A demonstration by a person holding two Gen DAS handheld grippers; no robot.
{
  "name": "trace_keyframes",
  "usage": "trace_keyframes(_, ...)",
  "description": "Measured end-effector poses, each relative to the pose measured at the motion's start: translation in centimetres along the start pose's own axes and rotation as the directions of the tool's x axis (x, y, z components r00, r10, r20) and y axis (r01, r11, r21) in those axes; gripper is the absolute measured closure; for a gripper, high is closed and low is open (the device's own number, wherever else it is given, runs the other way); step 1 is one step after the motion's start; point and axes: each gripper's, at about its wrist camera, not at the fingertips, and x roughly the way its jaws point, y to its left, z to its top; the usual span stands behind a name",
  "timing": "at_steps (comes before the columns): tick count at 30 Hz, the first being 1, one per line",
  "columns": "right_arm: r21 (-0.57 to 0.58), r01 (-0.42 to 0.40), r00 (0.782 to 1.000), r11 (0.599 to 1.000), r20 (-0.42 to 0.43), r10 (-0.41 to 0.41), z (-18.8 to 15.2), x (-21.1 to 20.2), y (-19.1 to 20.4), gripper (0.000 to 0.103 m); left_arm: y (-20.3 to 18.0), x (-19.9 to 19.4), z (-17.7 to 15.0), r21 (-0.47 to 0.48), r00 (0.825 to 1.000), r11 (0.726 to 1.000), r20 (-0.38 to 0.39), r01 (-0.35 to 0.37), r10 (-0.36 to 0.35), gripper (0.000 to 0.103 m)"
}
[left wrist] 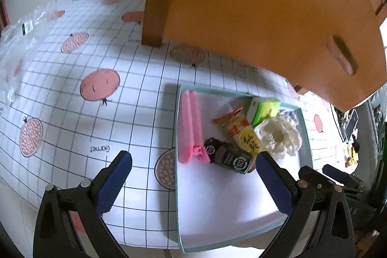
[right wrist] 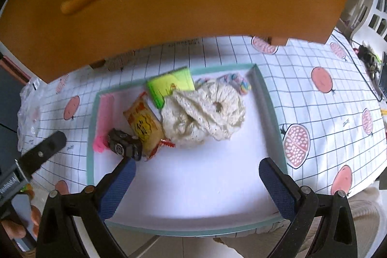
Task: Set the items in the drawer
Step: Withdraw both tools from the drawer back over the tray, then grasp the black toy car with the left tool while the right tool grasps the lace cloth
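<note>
Left wrist view: my left gripper [left wrist: 193,175] hangs wide open and empty, over the near-left rim of the tray [left wrist: 177,197].
Right gripper [right wrist: 197,185]: spread apart too, holding nothing, above the tray's bare white floor.
Items: pink clip [left wrist: 192,131], dark packet [left wrist: 227,156], yellow snack bag [left wrist: 241,131], green packet [left wrist: 264,110] and cream knit bundle [left wrist: 280,134], crowded at the far end, I judge awaiting pickup.
Drawer: the orange wooden cabinet [left wrist: 266,11] beyond looms low over the tray; its slotted front looks shut, blocking placement.
Around: fruit-print tablecloth [left wrist: 72,93], clear plastic far left.
</note>
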Motion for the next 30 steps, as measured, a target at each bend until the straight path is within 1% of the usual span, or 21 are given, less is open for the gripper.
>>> trace_keyframes(7,0.021,0.024,0.999,0.999,-0.029,-0.023,-0.6,1.9,-1.4,0.002,-0.8,0.9,-0.2,0.039,1.000,0.999,-0.004,0.011,-0.011,0.002)
trace_keyframes(9,0.050,0.021,0.999,0.999,-0.034,-0.019,-0.6,2.3,-2.0,0.004,-1.4,1.2,-0.6,0.058,1.000,0.998,-0.015,0.017,-0.016,0.005)
trace_keyframes(11,0.071,0.017,0.999,0.997,-0.032,-0.014,-0.5,2.4,-2.4,0.006,-1.7,1.6,-0.8,0.064,0.999,0.998,-0.034,0.025,-0.023,0.011)
trace_keyframes(18,0.105,0.007,1.000,0.994,-0.022,-0.005,0.0,3.2,-3.3,0.018,-3.1,2.4,-1.5,0.081,0.995,0.994,-0.078,0.068,-0.062,0.012)
trace_keyframes(23,0.080,0.002,1.000,0.997,-0.008,-0.002,0.8,3.8,-3.2,0.023,-4.3,3.6,-1.8,0.081,0.988,0.992,-0.128,0.100,-0.089,0.012)
trace_keyframes(25,0.061,0.005,1.000,0.998,0.000,-0.005,1.2,3.9,-2.9,0.025,-4.7,4.1,-1.8,0.082,0.987,0.992,-0.133,0.098,-0.087,0.012)
trace_keyframes(27,0.042,0.004,1.000,0.999,0.004,-0.004,1.6,4.0,-2.6,0.031,-4.7,4.5,-1.7,0.076,0.987,0.993,-0.140,0.090,-0.078,0.012)
trace_keyframes(30,0.014,0.010,1.000,1.000,0.004,-0.010,2.3,4.5,-2.0,0.033,-4.5,4.9,-1.7,0.051,0.986,0.994,-0.145,0.094,-0.086,0.012)
